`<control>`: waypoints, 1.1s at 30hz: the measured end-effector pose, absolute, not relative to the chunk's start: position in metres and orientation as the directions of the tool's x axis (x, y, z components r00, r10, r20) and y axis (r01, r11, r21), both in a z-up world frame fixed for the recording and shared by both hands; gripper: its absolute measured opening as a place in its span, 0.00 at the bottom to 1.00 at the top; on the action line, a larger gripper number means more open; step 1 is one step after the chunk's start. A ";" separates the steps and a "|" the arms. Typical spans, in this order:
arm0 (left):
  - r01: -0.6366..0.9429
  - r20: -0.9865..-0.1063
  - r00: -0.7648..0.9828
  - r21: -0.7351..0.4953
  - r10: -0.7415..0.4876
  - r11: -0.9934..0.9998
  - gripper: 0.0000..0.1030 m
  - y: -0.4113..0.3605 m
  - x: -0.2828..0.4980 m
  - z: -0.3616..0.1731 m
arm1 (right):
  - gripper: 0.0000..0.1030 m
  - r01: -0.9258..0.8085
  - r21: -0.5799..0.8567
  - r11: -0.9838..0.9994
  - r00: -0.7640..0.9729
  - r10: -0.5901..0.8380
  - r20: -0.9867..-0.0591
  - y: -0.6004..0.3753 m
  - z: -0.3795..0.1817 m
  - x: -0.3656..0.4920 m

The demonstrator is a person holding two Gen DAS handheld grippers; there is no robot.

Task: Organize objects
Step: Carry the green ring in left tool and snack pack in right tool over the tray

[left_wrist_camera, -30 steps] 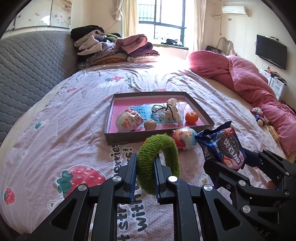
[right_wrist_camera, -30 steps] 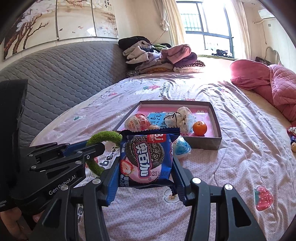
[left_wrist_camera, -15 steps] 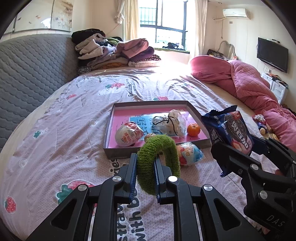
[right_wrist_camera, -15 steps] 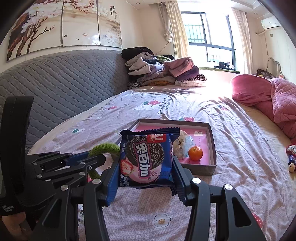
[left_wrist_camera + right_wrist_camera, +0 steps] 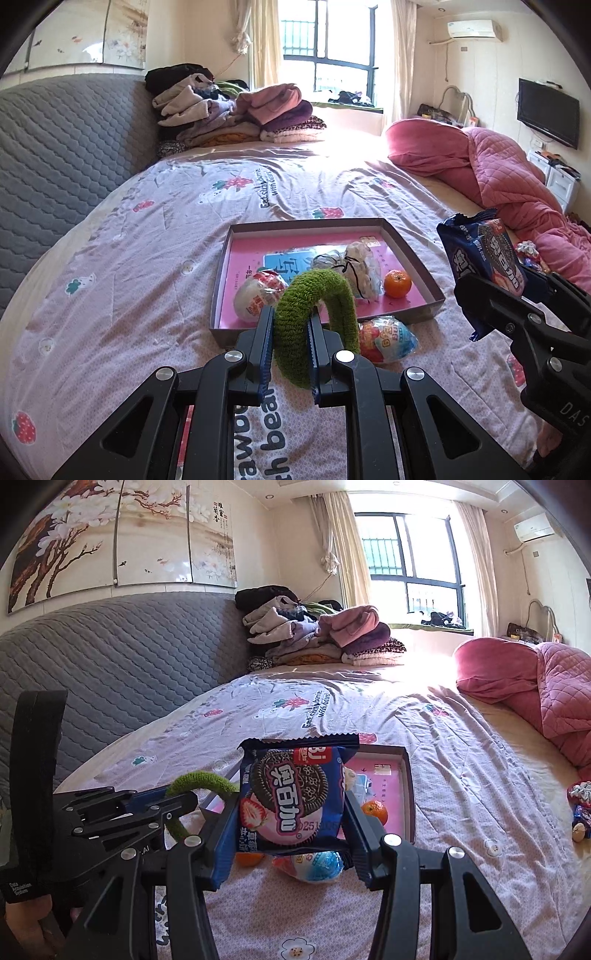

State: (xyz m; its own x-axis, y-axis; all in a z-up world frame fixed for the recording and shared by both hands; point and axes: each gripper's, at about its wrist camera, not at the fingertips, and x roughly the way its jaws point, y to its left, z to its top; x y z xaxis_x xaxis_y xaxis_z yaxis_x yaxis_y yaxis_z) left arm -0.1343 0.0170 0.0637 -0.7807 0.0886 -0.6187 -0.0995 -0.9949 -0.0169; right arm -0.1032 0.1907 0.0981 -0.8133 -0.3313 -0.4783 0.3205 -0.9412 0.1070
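A green headband (image 5: 316, 321) is pinched in the left claw (image 5: 290, 332); a cookie packet (image 5: 293, 797) is clamped by the right claw (image 5: 291, 834), above the bed. Only the left view shows the tray (image 5: 415, 254) fully.

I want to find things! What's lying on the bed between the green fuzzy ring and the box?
In the left wrist view, a wrapped toy egg lies between the green ring and the box.
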 end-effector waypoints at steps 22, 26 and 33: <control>-0.064 -0.615 -0.787 0.017 0.040 -0.998 0.16 0.020 -0.208 0.070 | 0.50 0.304 0.064 -0.951 -0.829 -0.297 -0.473 0.202 0.097 -0.161; -0.059 -0.625 -0.780 0.018 0.035 -0.998 0.16 0.022 -0.225 0.064 | 0.50 0.297 0.062 -0.953 -0.827 -0.289 -0.482 0.204 0.092 -0.173; -0.050 -0.645 -0.763 0.019 0.026 -0.999 0.16 0.022 -0.251 0.049 | 0.50 0.295 0.054 -0.954 -0.820 -0.282 -0.497 0.203 0.083 -0.189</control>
